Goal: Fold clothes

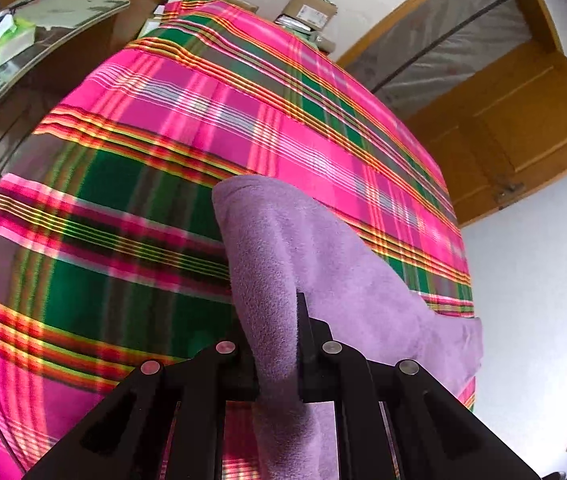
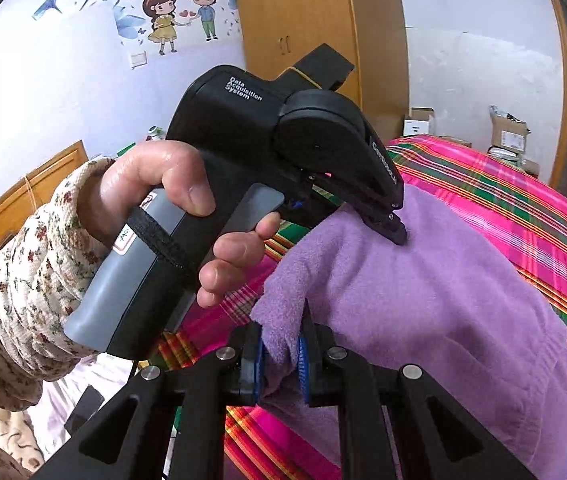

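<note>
A purple fleece garment (image 1: 323, 256) lies partly lifted over the bed's pink-and-green plaid cover (image 1: 203, 120). My left gripper (image 1: 279, 328) is shut on a raised fold of it, and the cloth drapes over and hides one finger. In the right wrist view the garment (image 2: 423, 300) spreads to the right. My right gripper (image 2: 281, 336) is shut on its near corner, pinched between blue pads (image 2: 303, 356). A hand (image 2: 155, 184) in a floral sleeve holds the left gripper (image 2: 397, 232), whose tips bite the cloth farther up, a short way from the right gripper.
A glass table (image 1: 63, 20) with a green tissue box (image 1: 7, 36) stands left of the bed. Cardboard boxes (image 1: 307, 12) sit past its far end. A wooden door (image 1: 523, 120) is at the right. A wooden wardrobe (image 2: 303, 20) stands against the far wall.
</note>
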{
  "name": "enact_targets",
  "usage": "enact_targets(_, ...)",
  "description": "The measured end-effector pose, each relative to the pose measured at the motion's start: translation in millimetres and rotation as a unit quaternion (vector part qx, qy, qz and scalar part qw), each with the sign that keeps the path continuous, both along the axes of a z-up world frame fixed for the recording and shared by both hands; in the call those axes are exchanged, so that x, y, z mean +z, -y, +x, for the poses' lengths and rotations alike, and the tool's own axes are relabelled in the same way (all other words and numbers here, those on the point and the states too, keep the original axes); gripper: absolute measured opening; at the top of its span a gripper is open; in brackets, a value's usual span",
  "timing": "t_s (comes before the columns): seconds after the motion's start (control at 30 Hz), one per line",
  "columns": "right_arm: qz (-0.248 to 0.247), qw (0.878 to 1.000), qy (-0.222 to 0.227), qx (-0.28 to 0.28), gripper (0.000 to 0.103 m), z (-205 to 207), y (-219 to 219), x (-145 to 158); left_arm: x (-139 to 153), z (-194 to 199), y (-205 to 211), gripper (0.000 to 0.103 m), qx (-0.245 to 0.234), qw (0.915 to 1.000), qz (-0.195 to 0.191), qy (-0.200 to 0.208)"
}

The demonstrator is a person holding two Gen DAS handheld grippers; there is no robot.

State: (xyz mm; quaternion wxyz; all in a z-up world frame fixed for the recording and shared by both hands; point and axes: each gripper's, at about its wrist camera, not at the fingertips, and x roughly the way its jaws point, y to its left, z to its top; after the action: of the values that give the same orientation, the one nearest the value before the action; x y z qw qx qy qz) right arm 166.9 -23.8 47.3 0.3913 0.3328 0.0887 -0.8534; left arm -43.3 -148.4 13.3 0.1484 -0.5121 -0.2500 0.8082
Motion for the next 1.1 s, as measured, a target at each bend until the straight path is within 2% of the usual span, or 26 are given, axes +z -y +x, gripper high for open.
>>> enact_targets(0.17,0.007,1.0,0.015,0.0,0.014,-18,-6,-14,-18,1,-1,0.013,0.0,0.9995,-0.028,0.013)
enact_targets(0.27,0.006,1.0,0.026,0.002,0.015,-22,-10,-20,-25,2,0,0.015,0.007,0.9996,-0.023,0.017)
enact_targets(0.33,0.005,1.0,0.027,0.003,0.016,-24,-12,-21,-23,5,-1,0.019,0.007,0.9995,-0.029,0.014)
enact_targets(0.53,-0.008,0.999,0.043,0.003,0.019,-21,-23,-21,-15,13,-3,0.019,0.016,0.9984,-0.053,0.007)
enact_targets(0.7,-0.031,0.998,0.048,-0.012,0.031,-22,-49,-12,-9,19,0,0.021,0.036,0.9976,-0.059,0.006)
enact_targets(0.8,-0.052,0.997,0.043,-0.025,0.031,-21,-69,-5,0,26,-1,0.021,0.042,0.9963,-0.075,-0.005)
enact_targets(0.93,-0.094,0.993,0.06,-0.045,0.032,-25,-104,8,10,33,1,0.021,0.053,0.9945,-0.089,-0.012)
enact_targets(1.1,-0.117,0.987,0.054,-0.099,0.032,-25,-156,15,20,46,-2,0.021,0.064,0.9913,-0.114,-0.02)
